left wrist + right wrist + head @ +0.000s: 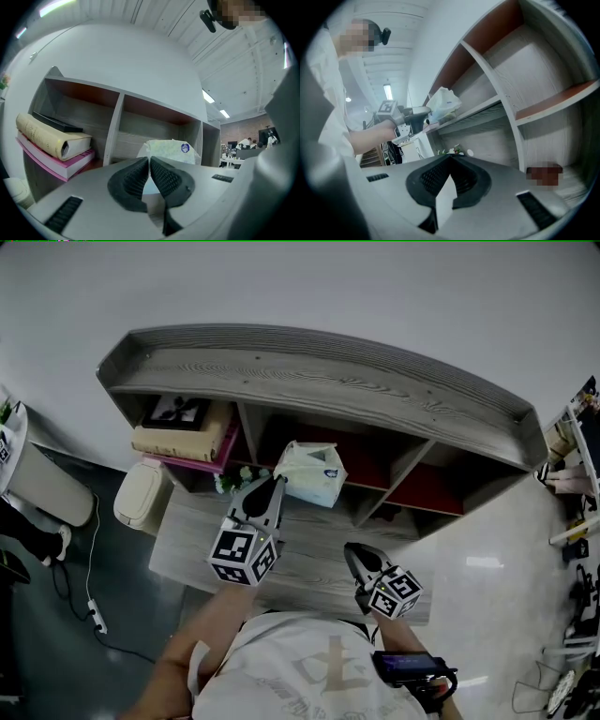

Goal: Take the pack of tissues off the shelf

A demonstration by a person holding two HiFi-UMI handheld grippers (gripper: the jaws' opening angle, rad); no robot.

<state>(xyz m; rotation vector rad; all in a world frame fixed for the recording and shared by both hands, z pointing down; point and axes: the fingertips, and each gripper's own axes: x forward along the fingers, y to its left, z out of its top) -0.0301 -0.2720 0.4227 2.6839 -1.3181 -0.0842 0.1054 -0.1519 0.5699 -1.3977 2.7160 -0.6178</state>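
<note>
So the big grey wood shelf [319,381] with the red back panels fills most of the head view, and a lower wooden ledge [309,563] sticks out in front of it.

Your left arm is stretched well forward, forearm bare, with the left gripper [272,486] pointing up into the middle compartment. Your right arm is tucked back close to your body. The right gripper [354,557] hovers over the ledge and is angled toward the shelf, well apart from the pack.

A pale bin [141,495] stands on the floor just left of the shelf.

The left compartment has a stack of books [183,439] lying flat: a fat cream one on a pink one, with something thin and black on top.

The pack of tissues [314,474] sits in the middle compartment, right at the front edge of its board and tipped a bit. Its long side looks to run across the opening, though the wrapper is crumpled. The round blue sticker faces you, up toward the pack's right end.

Your left jaws are clenched tip to tip on the pack's near left corner. Your right jaws are pressed together with nothing in them.
</note>
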